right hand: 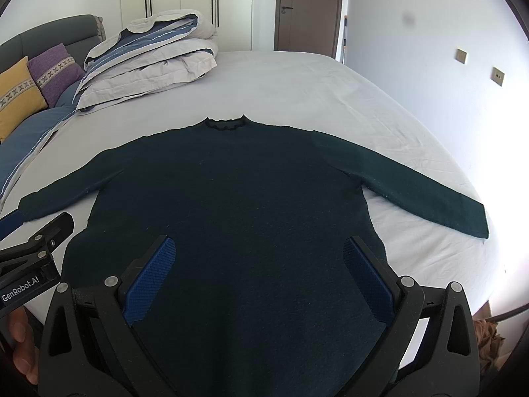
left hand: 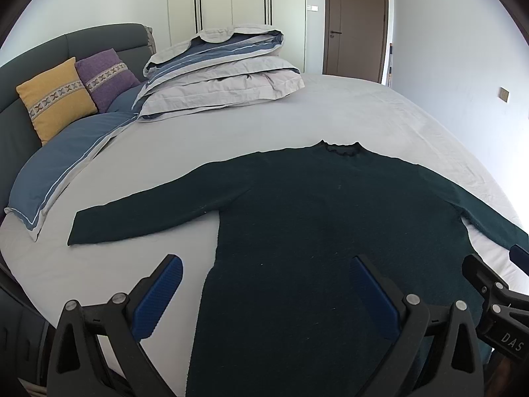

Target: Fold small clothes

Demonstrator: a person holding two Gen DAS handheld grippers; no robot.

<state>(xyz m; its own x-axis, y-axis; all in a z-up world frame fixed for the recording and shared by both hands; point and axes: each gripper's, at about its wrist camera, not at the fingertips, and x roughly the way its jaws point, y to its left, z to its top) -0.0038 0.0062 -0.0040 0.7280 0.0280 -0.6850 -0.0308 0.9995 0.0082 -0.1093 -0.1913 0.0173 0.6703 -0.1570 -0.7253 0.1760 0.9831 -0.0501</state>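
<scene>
A dark green long-sleeved sweater (left hand: pixel 314 211) lies flat on the bed, collar away from me, both sleeves spread out sideways; it also shows in the right wrist view (right hand: pixel 238 192). My left gripper (left hand: pixel 267 264) is open above the sweater's lower left part, its left finger over the bare sheet. My right gripper (right hand: pixel 259 248) is open above the lower body of the sweater, holding nothing. The right gripper (left hand: pixel 496 284) shows at the right edge of the left wrist view, and the left gripper (right hand: pixel 39 241) at the left edge of the right wrist view.
The bed (left hand: pixel 347 115) has a light grey sheet. A folded duvet (left hand: pixel 218 72) lies at the far left, with yellow (left hand: pixel 54 99) and purple (left hand: pixel 105 77) cushions by the headboard. A wall (right hand: pixel 429 49) runs along the bed's right side. A door (right hand: pixel 307 6) stands behind.
</scene>
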